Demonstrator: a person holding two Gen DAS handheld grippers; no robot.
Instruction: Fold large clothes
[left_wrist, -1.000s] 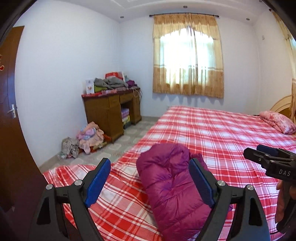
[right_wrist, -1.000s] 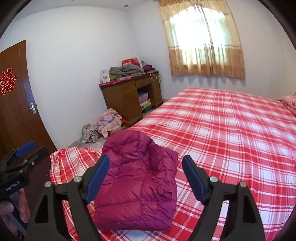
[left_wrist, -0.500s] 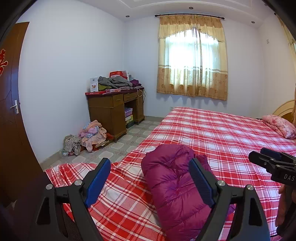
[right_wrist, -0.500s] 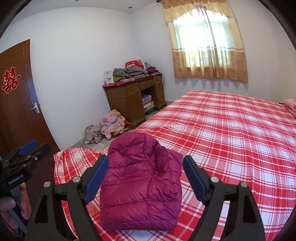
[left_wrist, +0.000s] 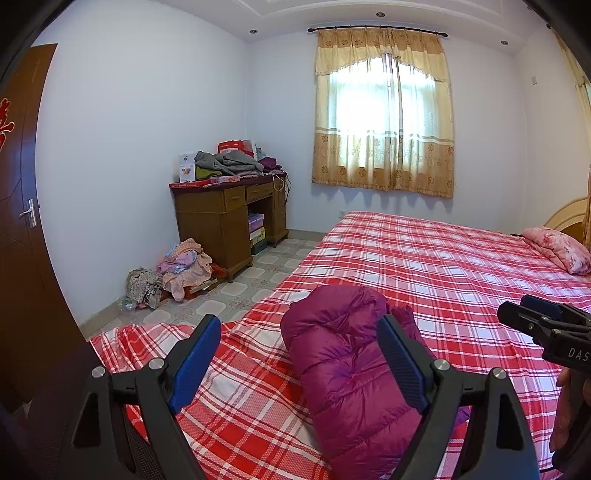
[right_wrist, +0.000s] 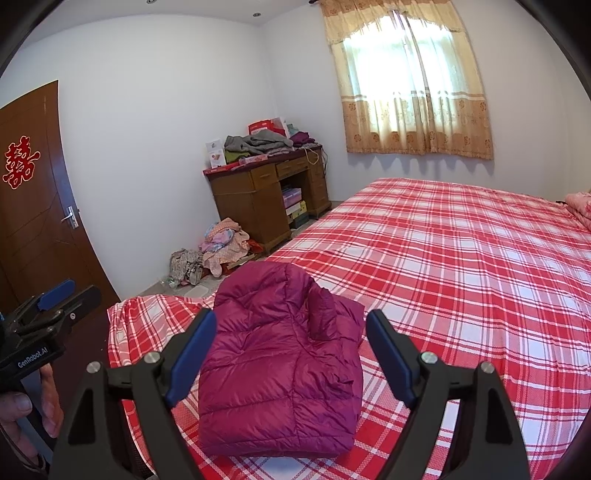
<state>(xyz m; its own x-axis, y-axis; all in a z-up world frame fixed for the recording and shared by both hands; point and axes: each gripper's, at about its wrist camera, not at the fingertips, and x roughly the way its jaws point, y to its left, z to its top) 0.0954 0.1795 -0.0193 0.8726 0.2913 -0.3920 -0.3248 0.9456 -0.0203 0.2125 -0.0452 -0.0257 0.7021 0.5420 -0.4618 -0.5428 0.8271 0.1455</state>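
Big bed (right_wrist: 480, 258) with a red and white plaid cover takes up most of the room, and the only thing lying on it near the foot corner is a magenta puffer jacket (right_wrist: 280, 362). It's already in a compact folded bundle, flat on the cover, with nothing holding it.

From where the person stands, the bundle's long axis runs pretty much away from them, near end at the bed edge and far end pointing up the mattress toward the pillow (left_wrist: 557, 249) side. One flap at its far right corner sticks up a bit and looks looser than the rest.

Now the tongs. The right gripper (right_wrist: 291, 354) is spread wide, holds nothing and hangs in the air above the jacket, which sits almost dead centre between its blue pads. The left gripper (left_wrist: 301, 363) is also wide open and empty, but it's off to the left, so in its own camera the jacket sits toward its right finger rather than in the middle.

So I'd say the right one is the nearer and better lined up. If another fold or a tidy-up of that raised flap is coming, it would reach straight forward and down along the bundle, while the left would have to swing rightward first.
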